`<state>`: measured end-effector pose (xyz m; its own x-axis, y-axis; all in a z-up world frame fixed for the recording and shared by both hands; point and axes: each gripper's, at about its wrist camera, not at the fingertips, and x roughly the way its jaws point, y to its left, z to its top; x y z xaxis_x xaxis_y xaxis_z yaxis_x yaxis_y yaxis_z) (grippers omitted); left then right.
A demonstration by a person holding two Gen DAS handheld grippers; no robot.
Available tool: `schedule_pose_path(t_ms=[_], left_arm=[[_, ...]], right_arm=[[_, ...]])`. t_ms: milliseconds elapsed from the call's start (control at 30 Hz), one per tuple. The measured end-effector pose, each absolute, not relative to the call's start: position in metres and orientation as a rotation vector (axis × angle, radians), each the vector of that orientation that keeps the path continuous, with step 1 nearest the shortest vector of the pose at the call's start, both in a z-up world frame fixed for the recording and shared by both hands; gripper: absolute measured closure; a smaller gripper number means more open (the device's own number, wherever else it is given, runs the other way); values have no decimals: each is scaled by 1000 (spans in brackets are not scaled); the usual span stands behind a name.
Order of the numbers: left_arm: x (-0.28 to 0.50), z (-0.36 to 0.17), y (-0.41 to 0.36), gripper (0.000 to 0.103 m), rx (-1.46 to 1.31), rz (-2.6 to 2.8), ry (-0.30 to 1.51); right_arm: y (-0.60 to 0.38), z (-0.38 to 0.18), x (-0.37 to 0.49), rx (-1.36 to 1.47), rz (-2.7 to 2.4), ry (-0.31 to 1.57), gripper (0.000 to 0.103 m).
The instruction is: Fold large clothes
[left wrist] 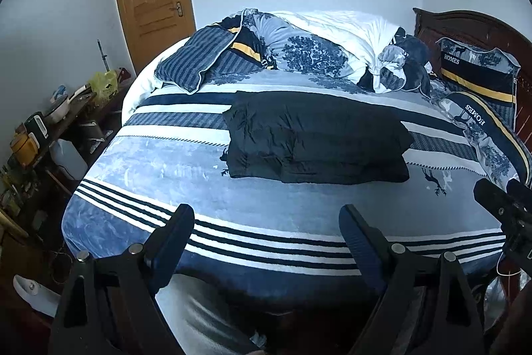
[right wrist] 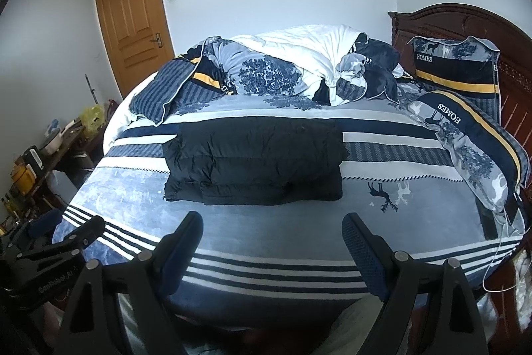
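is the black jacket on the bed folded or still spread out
Folded. The black jacket lies as a compact rectangular stack of layers on the bed, with no sleeves showing. Both grippers are open and off it.

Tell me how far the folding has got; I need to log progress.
Done: the black jacket lies folded in a compact stack on the bed. In hand: nothing; the left claw and right claw are both open, short of the jacket. Left: perhaps only tidying; no other unfolded garment shows.

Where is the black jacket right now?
The black jacket lies folded mid-bed on the striped blanket, before the heaped quilt, beyond both open grippers.
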<state>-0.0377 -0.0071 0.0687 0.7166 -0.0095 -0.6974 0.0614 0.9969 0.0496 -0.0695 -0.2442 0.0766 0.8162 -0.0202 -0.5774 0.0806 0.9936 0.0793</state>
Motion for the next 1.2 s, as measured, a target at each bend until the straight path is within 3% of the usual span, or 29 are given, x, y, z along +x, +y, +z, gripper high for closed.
schedule_pose_path(t_ms=[1200], left_arm=[[-36, 56, -15, 14, 89, -37, 798]], right_arm=[[-249, 63, -63, 120, -65, 647, 15]])
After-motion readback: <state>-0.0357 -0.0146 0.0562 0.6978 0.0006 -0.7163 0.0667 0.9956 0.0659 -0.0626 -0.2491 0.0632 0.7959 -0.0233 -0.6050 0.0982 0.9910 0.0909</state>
